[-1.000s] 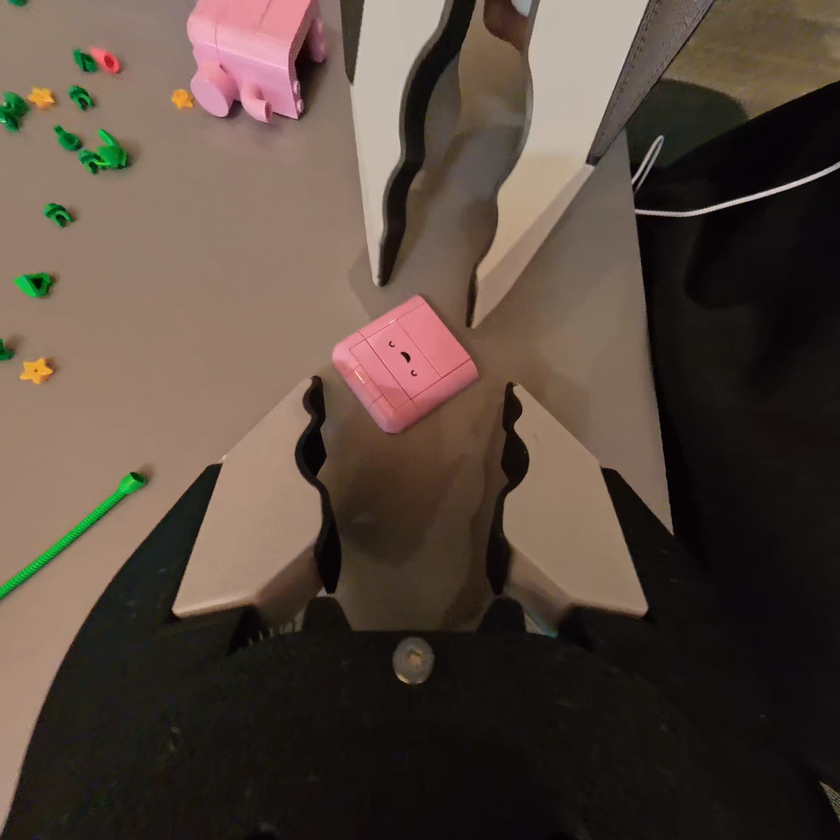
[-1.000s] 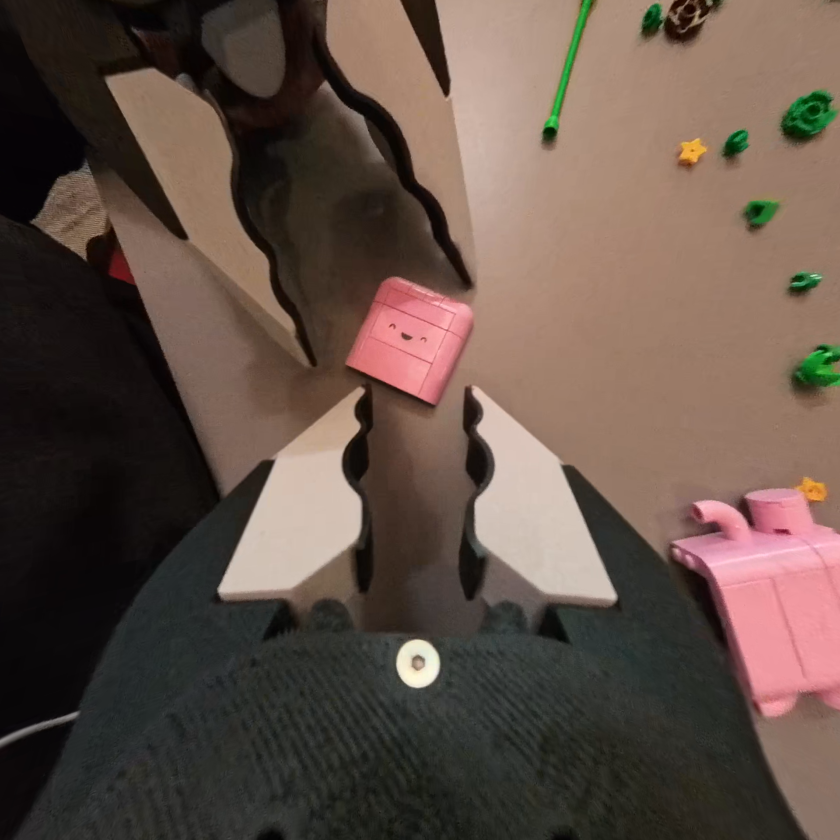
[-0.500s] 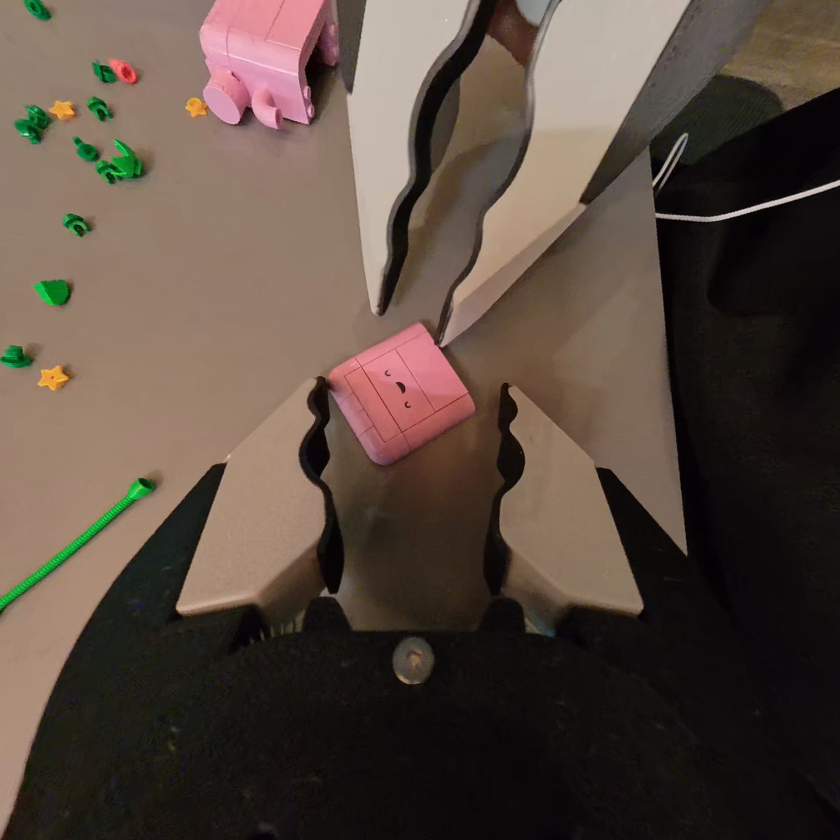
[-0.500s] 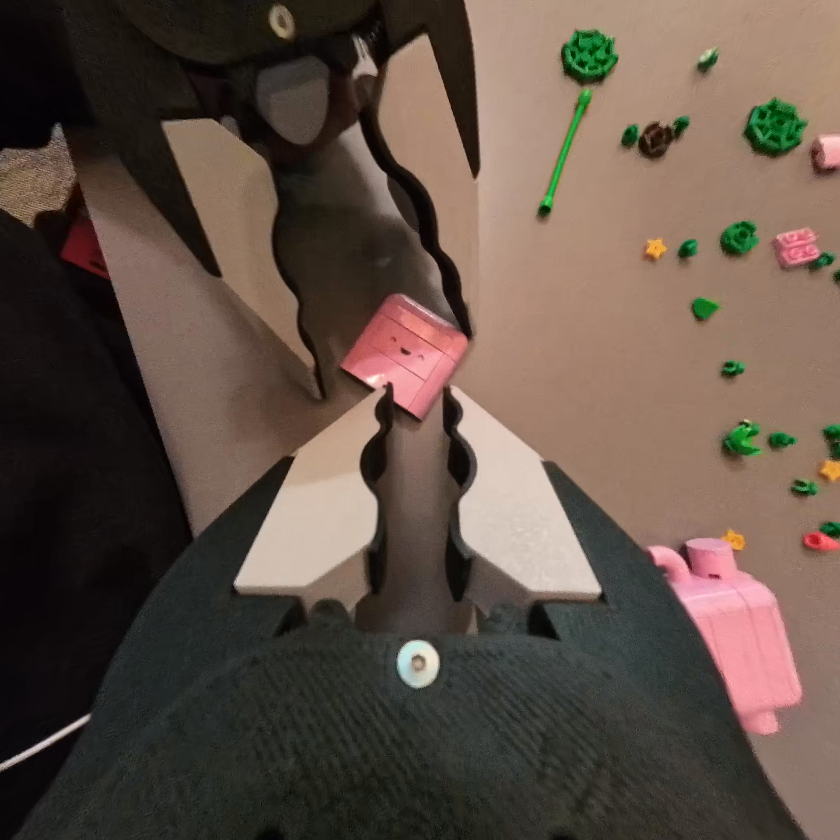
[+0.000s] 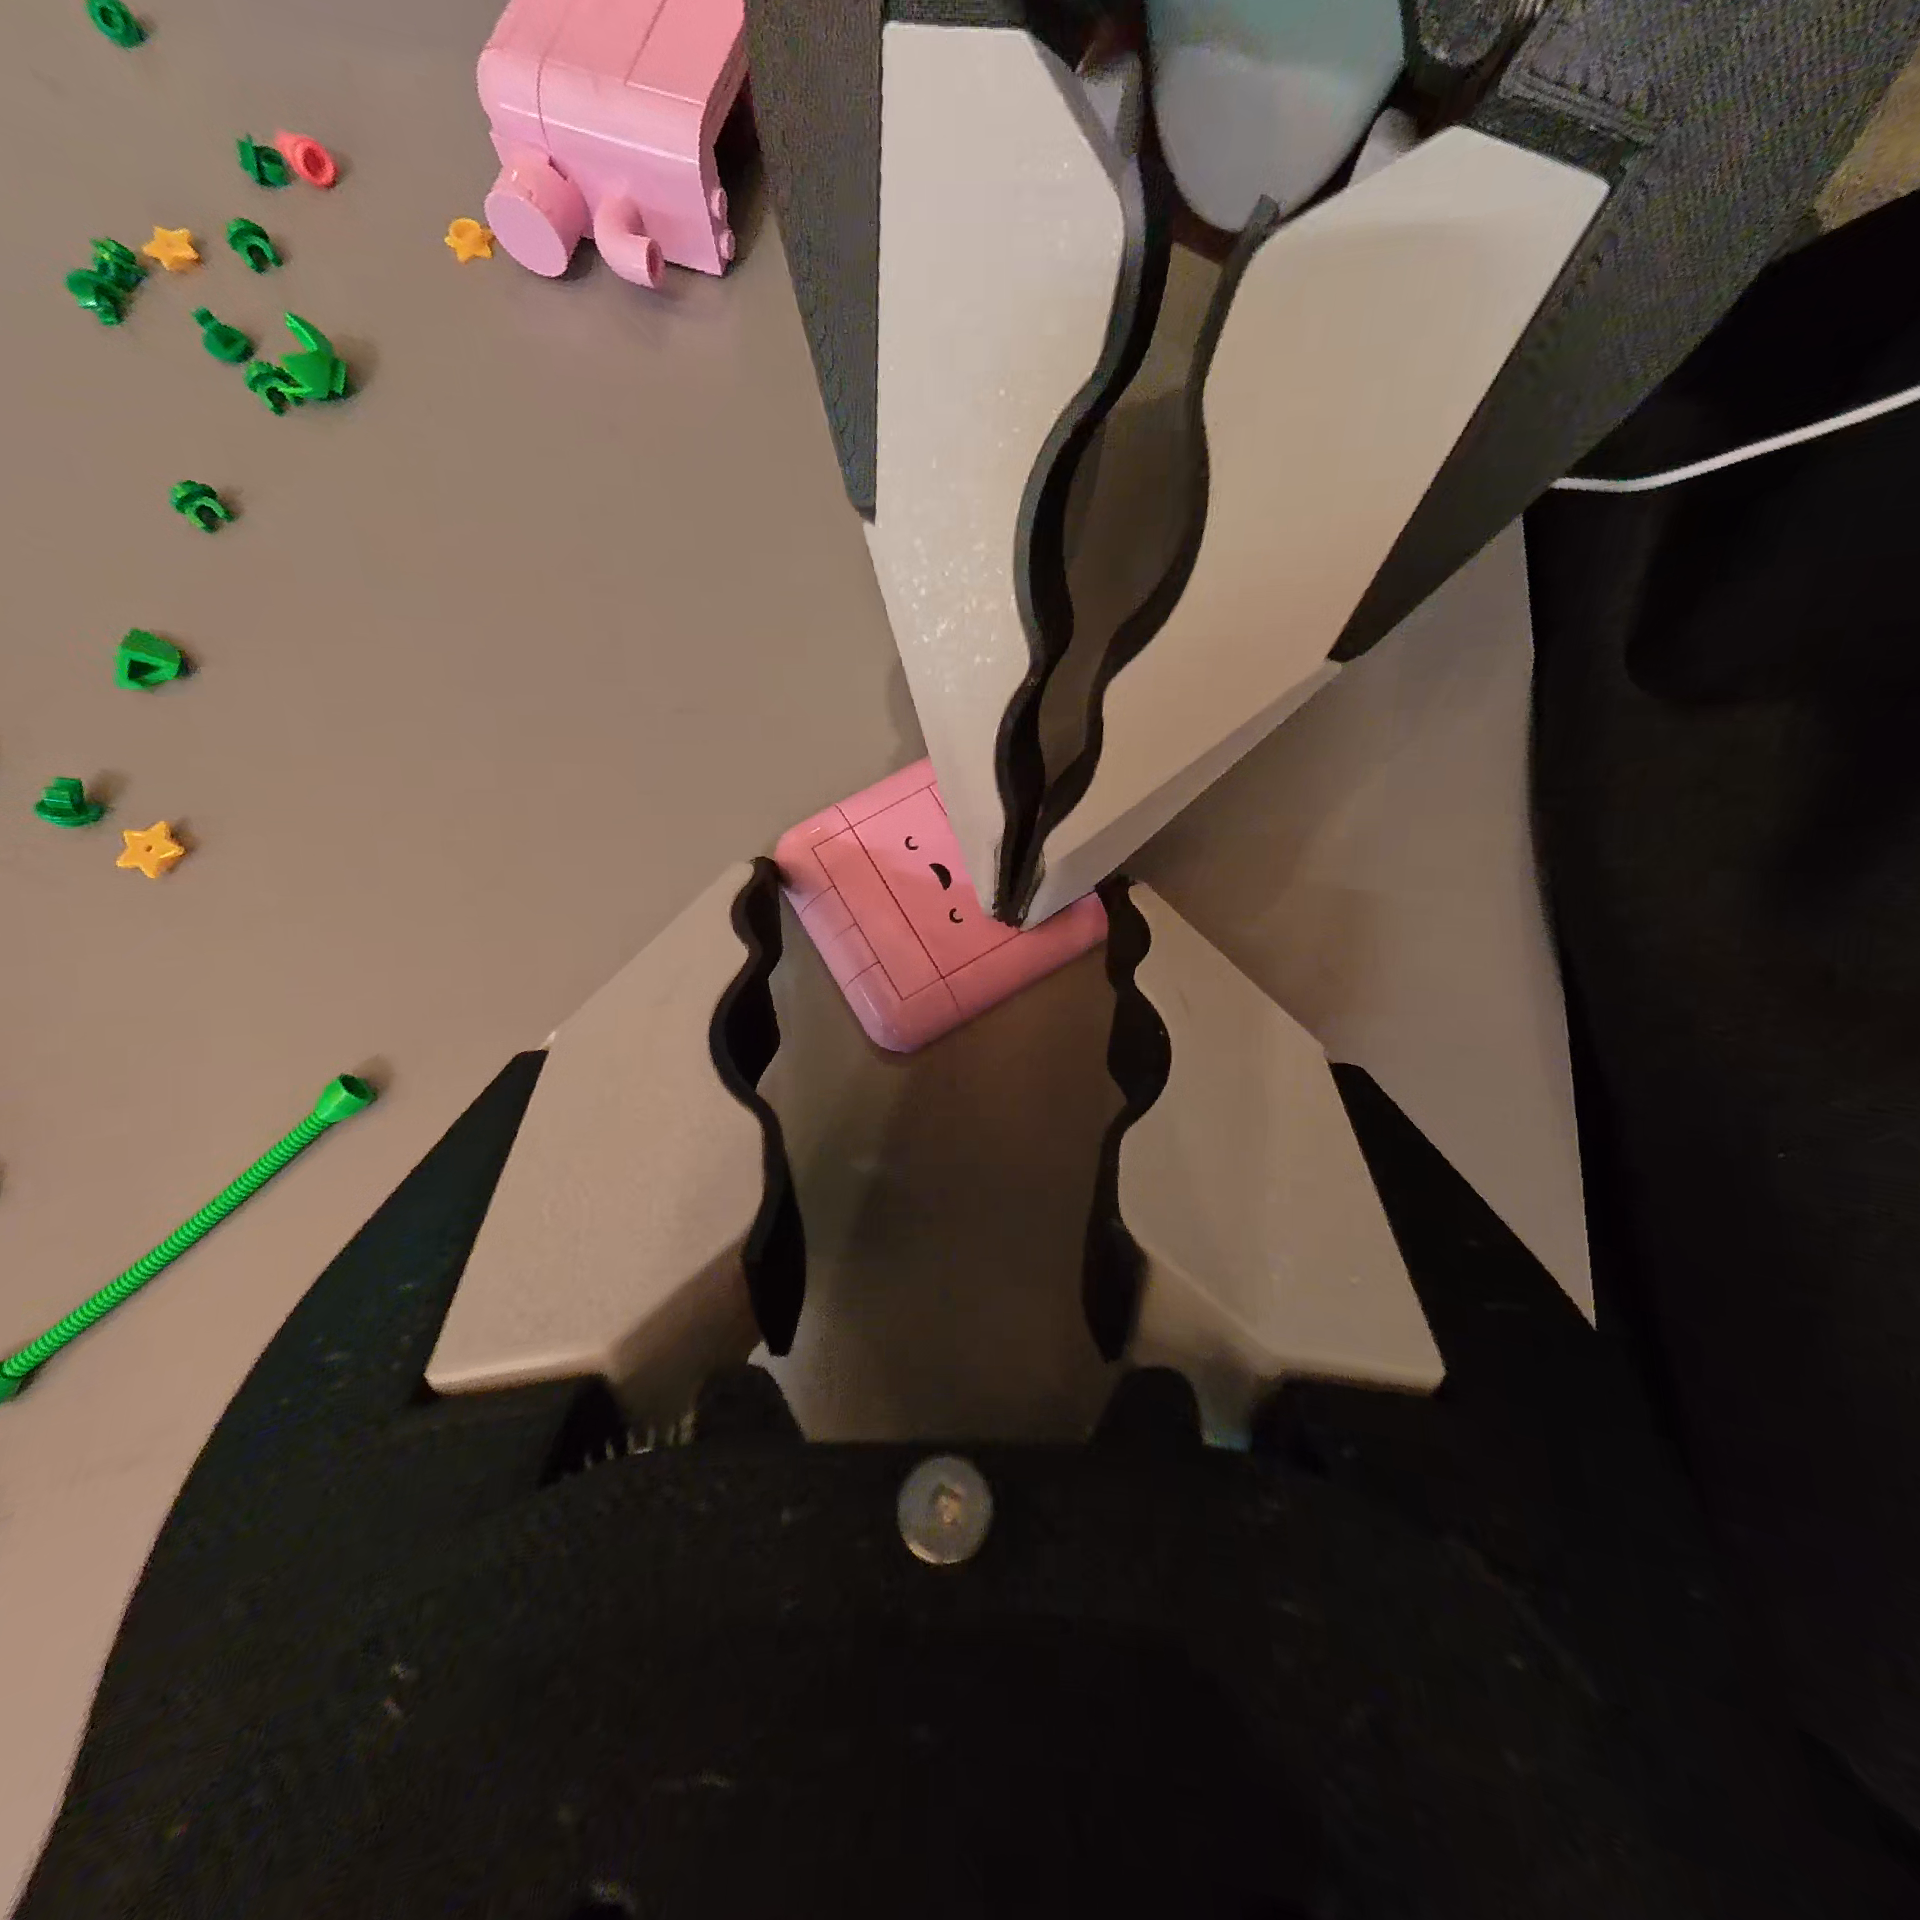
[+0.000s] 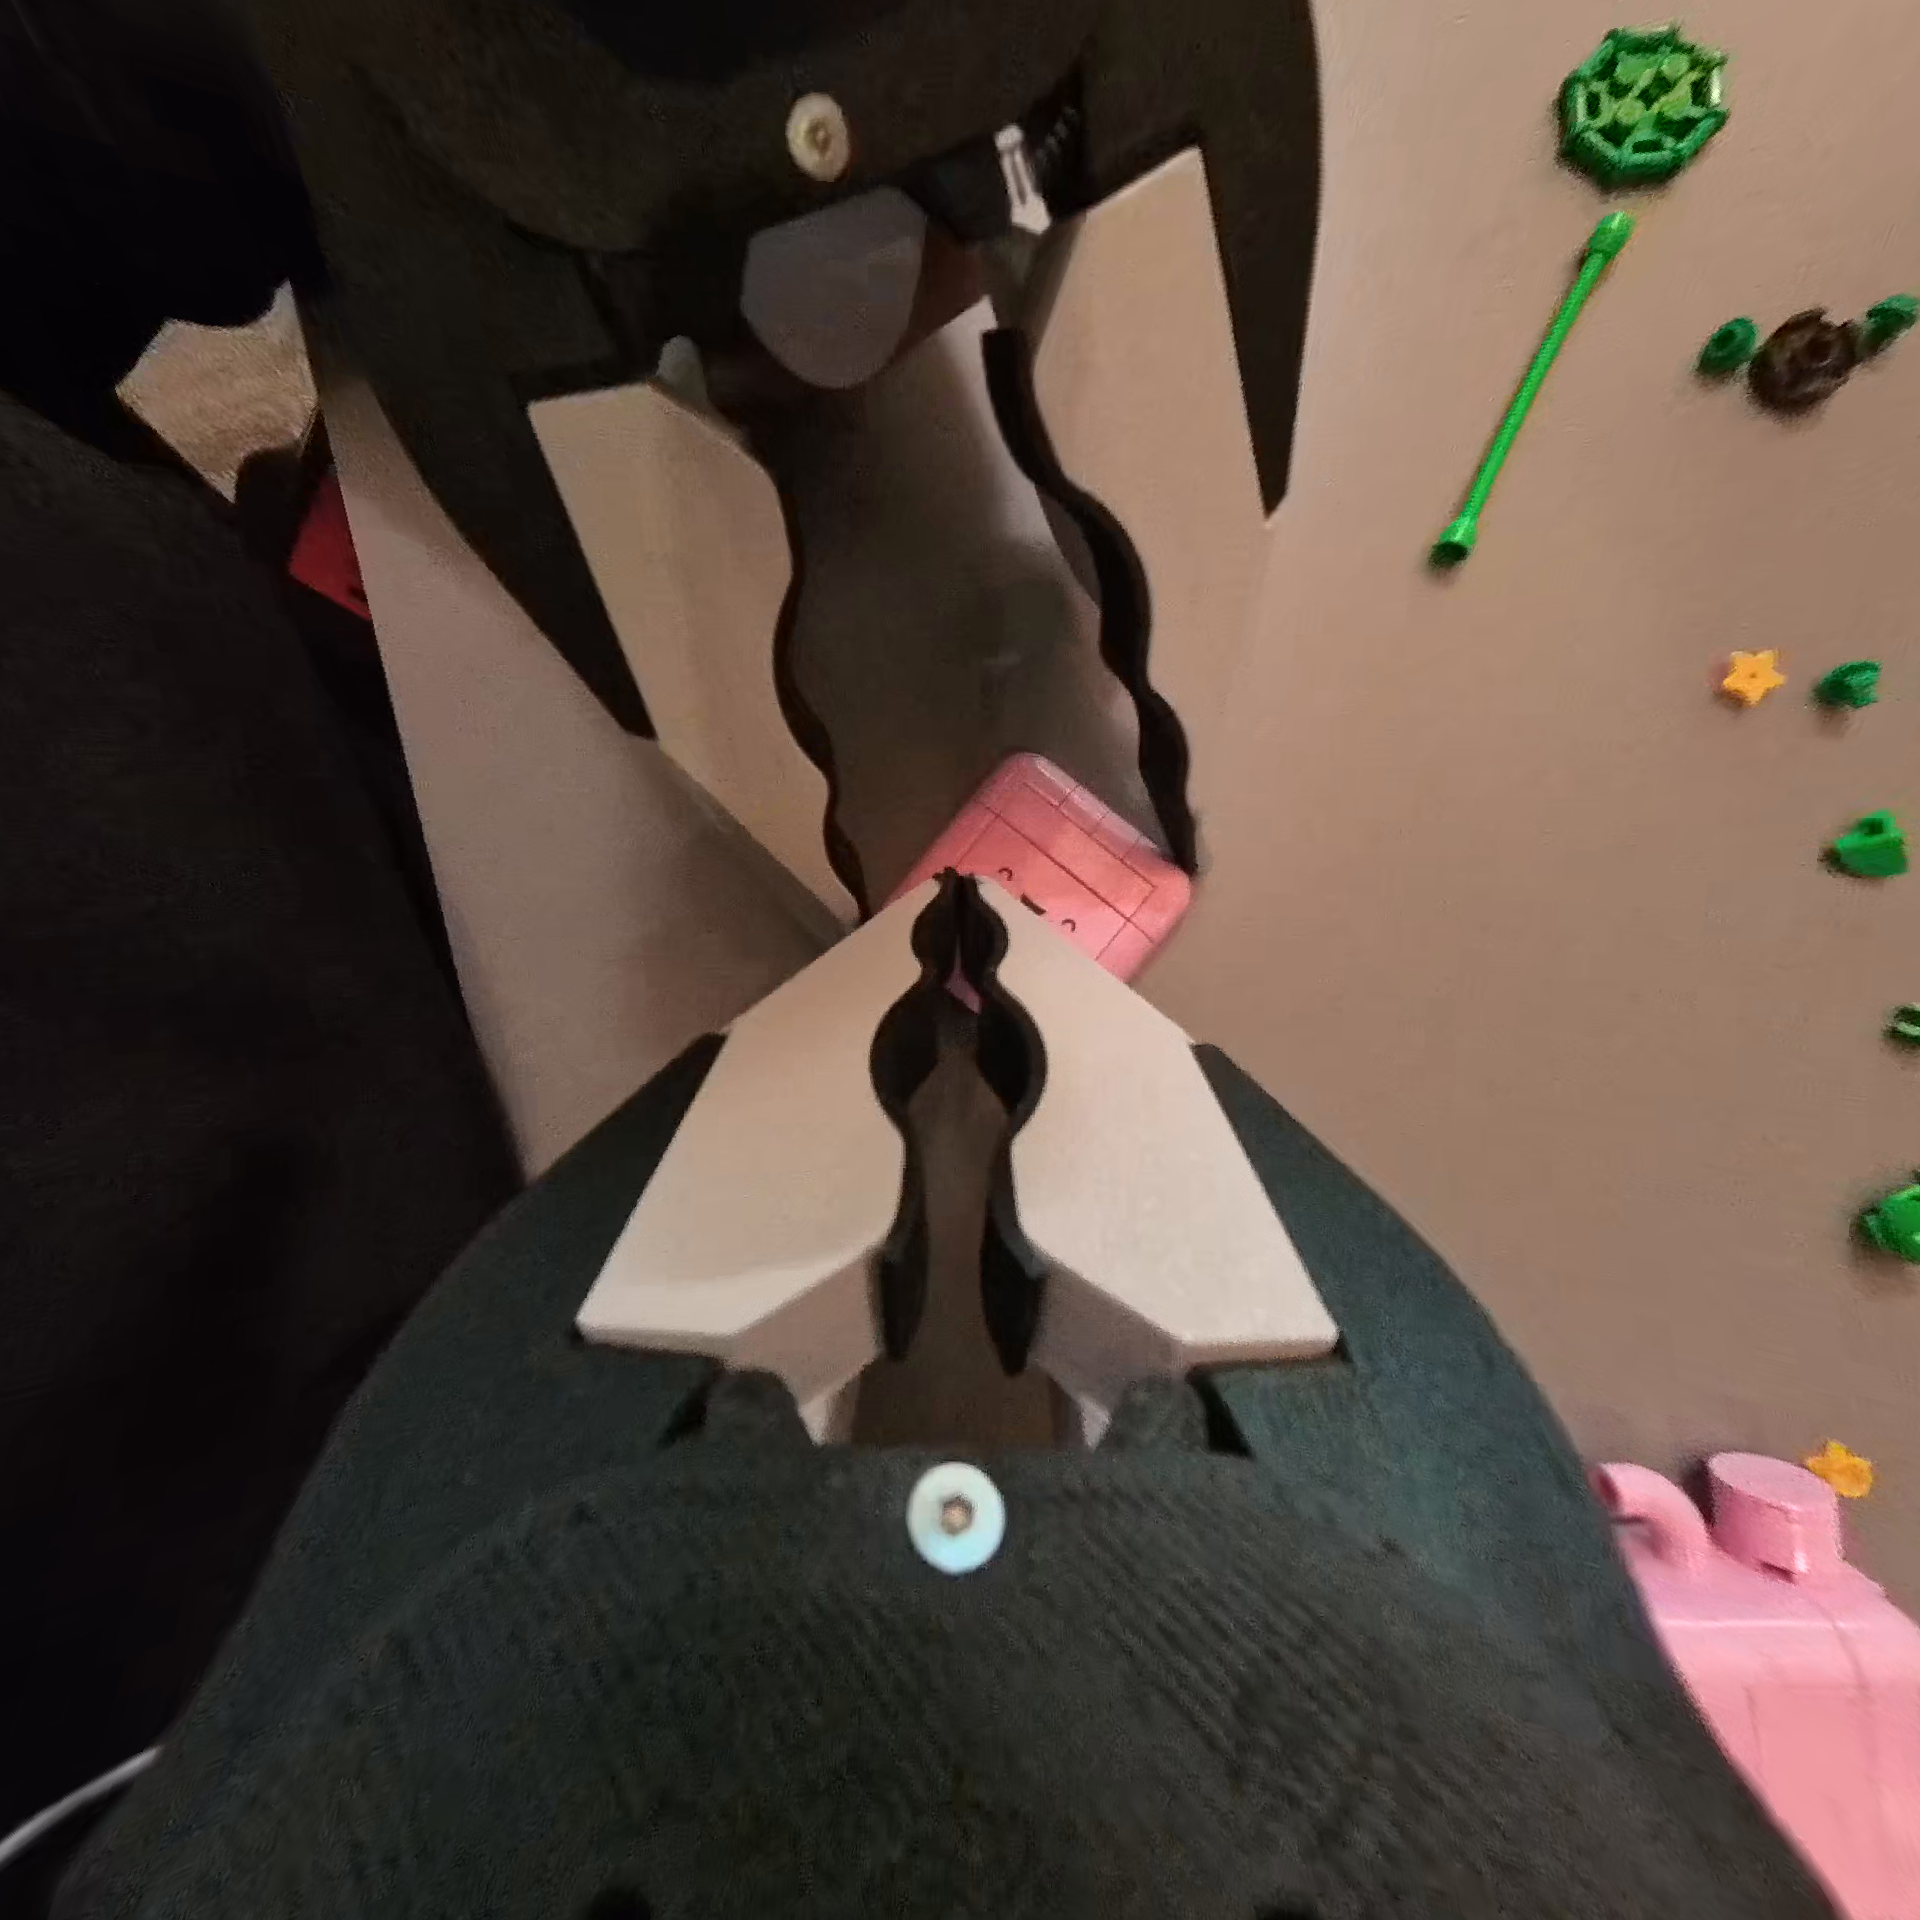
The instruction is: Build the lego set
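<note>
Right wrist view only: green web piece

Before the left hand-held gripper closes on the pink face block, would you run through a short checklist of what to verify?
1. Left hand-held gripper open: ok.
2. Face block between its tips: ok, though only at the tips.
3. Block flat on the table: ok.
4. Right hand-held gripper clear of the block: not ok; its shut tips sit over the face.
5. Right tips pressing the block: cannot tell.
6. Pink body within view: ok.

glossy pink plastic block, matt table
</note>
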Motion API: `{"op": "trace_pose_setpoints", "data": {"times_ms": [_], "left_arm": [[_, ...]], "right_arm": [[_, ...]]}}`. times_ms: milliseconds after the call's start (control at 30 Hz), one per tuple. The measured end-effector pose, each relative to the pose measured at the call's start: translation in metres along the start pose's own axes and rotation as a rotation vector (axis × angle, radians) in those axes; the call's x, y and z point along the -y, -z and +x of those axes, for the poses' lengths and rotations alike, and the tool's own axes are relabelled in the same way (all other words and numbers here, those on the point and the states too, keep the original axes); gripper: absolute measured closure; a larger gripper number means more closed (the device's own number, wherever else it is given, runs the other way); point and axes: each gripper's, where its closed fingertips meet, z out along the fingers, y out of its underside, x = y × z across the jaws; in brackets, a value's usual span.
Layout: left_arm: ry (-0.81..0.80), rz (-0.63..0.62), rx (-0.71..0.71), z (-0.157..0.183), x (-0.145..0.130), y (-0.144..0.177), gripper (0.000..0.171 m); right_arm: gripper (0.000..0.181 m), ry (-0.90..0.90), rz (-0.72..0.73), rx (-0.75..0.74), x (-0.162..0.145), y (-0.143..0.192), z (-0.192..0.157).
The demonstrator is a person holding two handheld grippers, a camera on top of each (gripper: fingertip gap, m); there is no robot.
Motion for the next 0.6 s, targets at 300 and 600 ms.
{"op": "trace_pose_setpoints", "data": {"times_ms": [300,600], "left_arm": [[-0.003,-0.001,0.003,0.0,0.0,0.0,0.112],[-0.002,-0.001,0.003,0.0,0.0,0.0,0.112]], "right_arm": [[0.181,0.036,0.025,-0.093,-0.001,0.011,0.018],[0.181,0.033,-0.005,-0.051,-0.009,0.008,0.005]]}}
